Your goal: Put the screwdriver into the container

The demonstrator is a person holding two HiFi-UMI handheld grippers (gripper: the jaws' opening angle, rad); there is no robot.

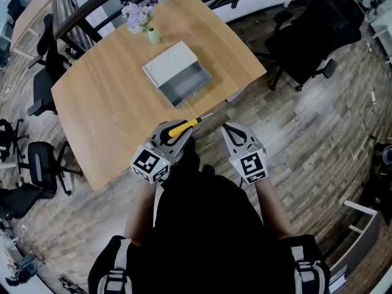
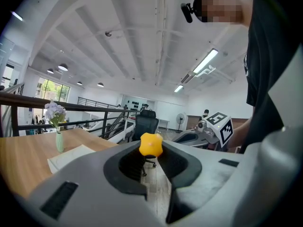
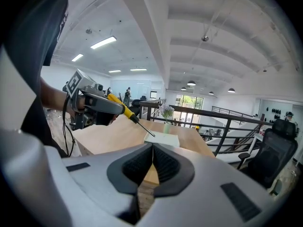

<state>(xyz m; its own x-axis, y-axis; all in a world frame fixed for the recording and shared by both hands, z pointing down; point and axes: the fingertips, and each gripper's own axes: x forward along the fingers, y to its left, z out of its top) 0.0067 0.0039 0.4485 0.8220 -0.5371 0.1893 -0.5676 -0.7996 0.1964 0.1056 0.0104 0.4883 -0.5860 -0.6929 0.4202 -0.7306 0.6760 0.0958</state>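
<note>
My left gripper (image 1: 174, 132) is shut on the yellow handle of the screwdriver (image 1: 184, 126), held in the air just off the near edge of the wooden table (image 1: 110, 109). The metal shaft points to the right and slightly away. In the left gripper view the handle's yellow butt end (image 2: 150, 144) sticks up between the pads. The grey open container (image 1: 177, 73) sits in the middle of the table, well beyond the tool. My right gripper (image 1: 236, 136) hangs beside the left one, shut and with nothing in it. The right gripper view shows the screwdriver (image 3: 123, 109) and the container (image 3: 162, 139).
A small green vase of pale flowers (image 1: 147, 26) stands behind the container. Black office chairs stand at the left (image 1: 43, 84) and far right (image 1: 306, 35). A dark railing (image 3: 227, 126) runs behind the table. Wooden plank floor (image 1: 318, 133) lies to the right.
</note>
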